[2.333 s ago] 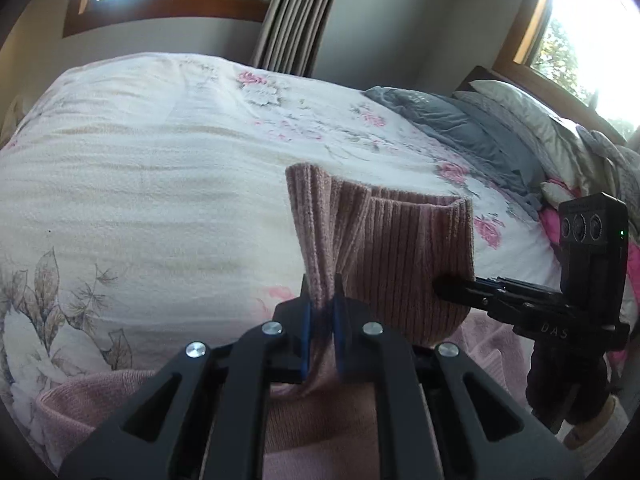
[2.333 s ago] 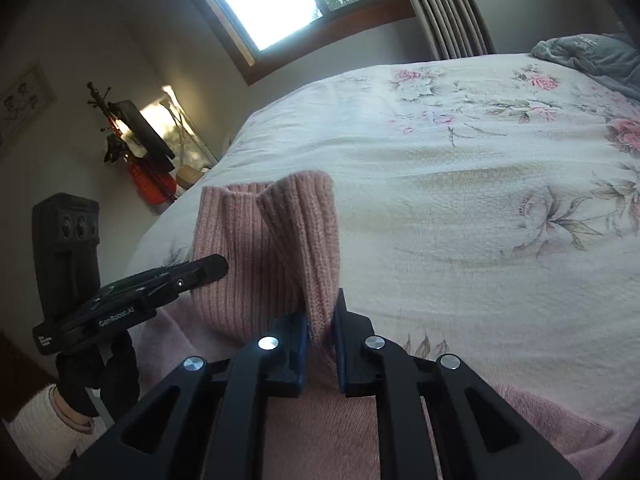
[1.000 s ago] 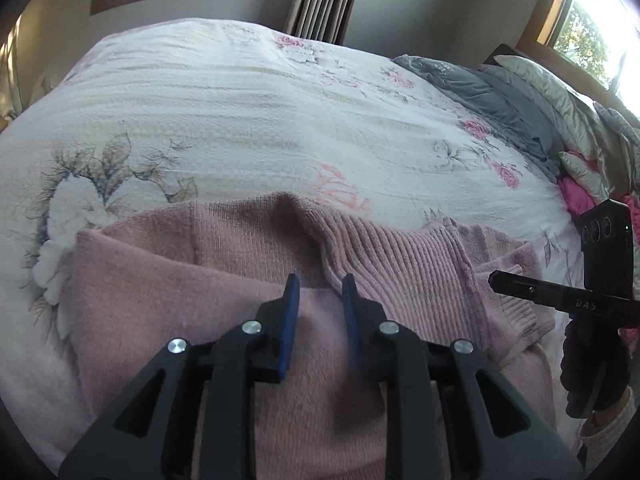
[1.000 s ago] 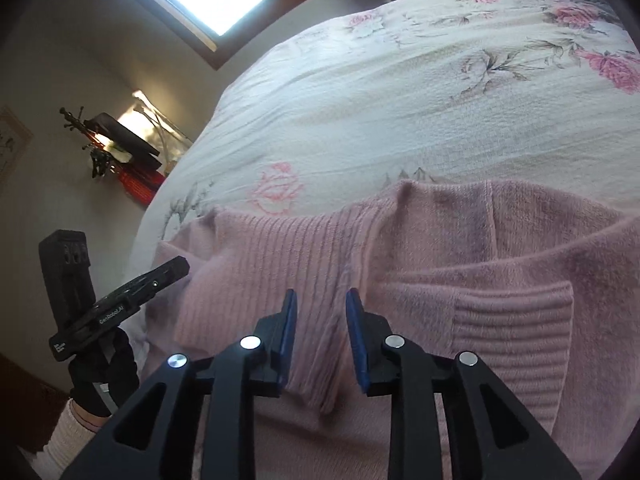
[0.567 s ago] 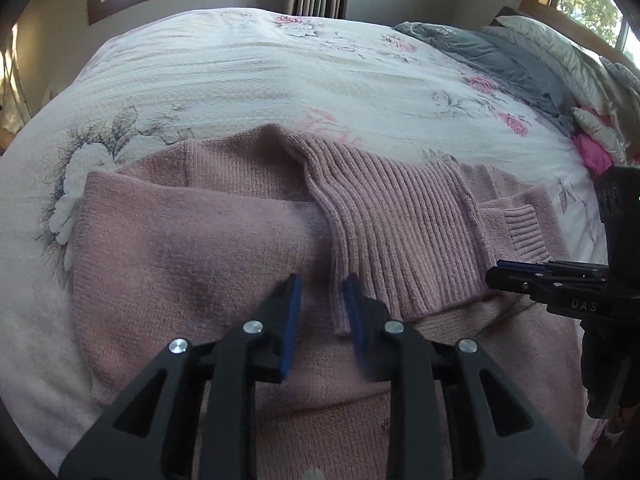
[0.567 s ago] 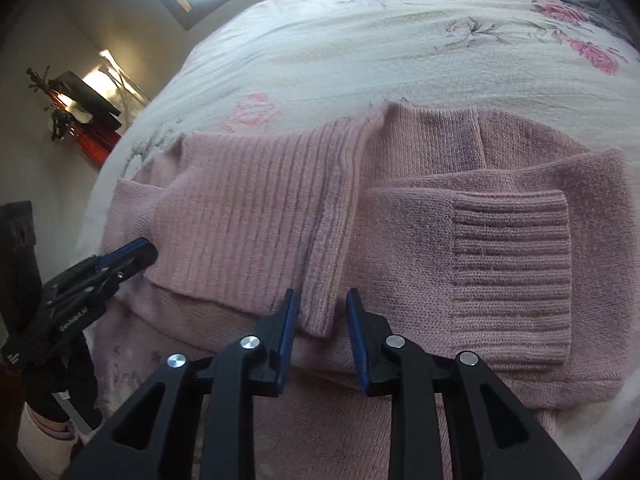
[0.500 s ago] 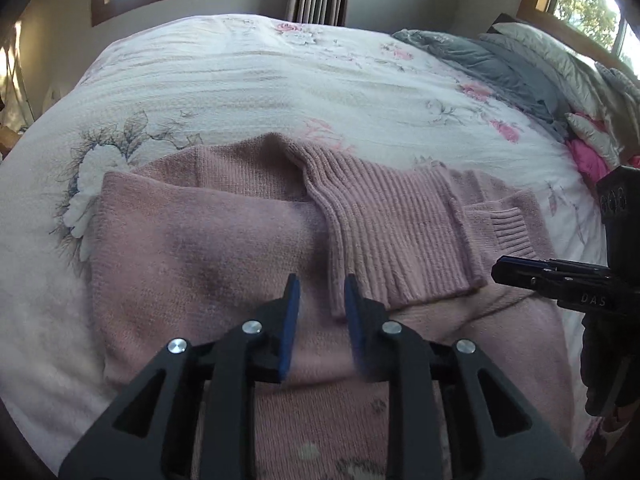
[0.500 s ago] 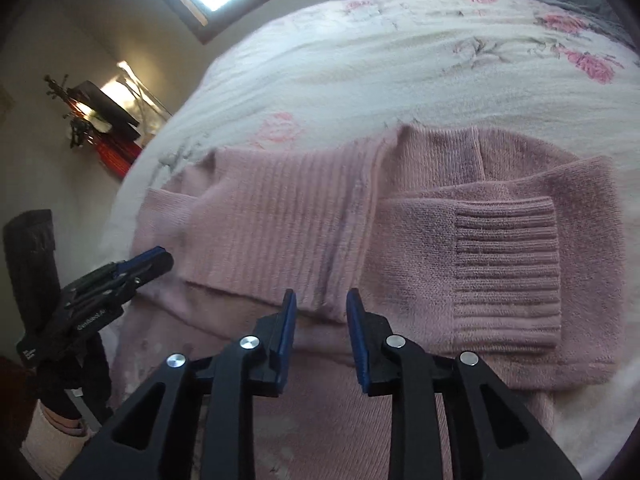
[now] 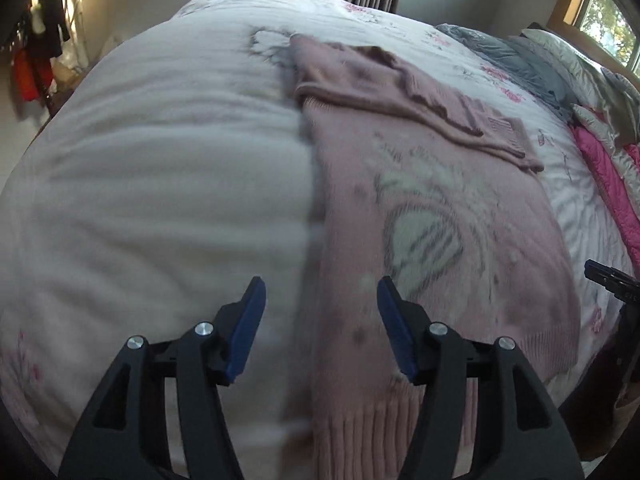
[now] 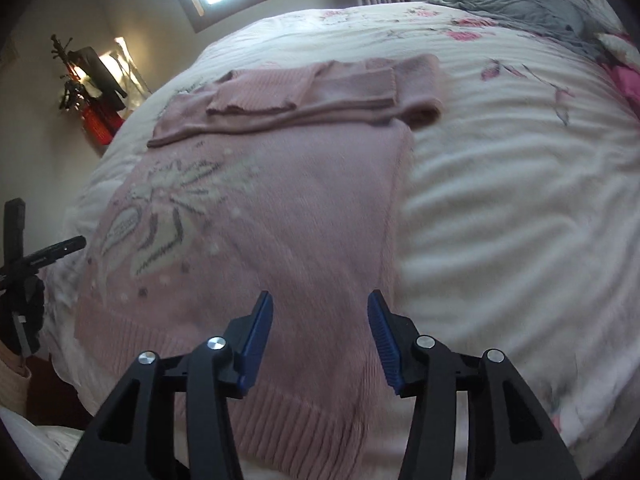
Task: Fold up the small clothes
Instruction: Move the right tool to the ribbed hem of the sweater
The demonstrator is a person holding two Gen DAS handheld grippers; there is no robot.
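Note:
A pink knit sweater (image 9: 440, 220) (image 10: 280, 216) with a pale flower motif lies flat on the bed. Its sleeves and top part are folded across at the far end (image 10: 320, 88). My left gripper (image 9: 320, 300) hangs open above the sweater's left side edge near the ribbed hem, with nothing between its blue pads. Over the sweater's right side near the hem, my right gripper (image 10: 320, 312) is open and holds nothing. Each gripper shows at the edge of the other's view: the right gripper (image 9: 612, 280) and the left gripper (image 10: 44, 256).
The bed has a white floral quilt (image 9: 160, 180) (image 10: 500, 180). Grey bedding (image 9: 520, 60) and pink bedding (image 9: 608, 176) lie toward the pillows. A coat stand with red items (image 10: 88, 92) stands by the wall. The bed's near edge is just below the hem.
Both grippers let go of the folded top part, opened wide and drew back to the sweater's hem end. The sweater's top now lies folded down across its body.

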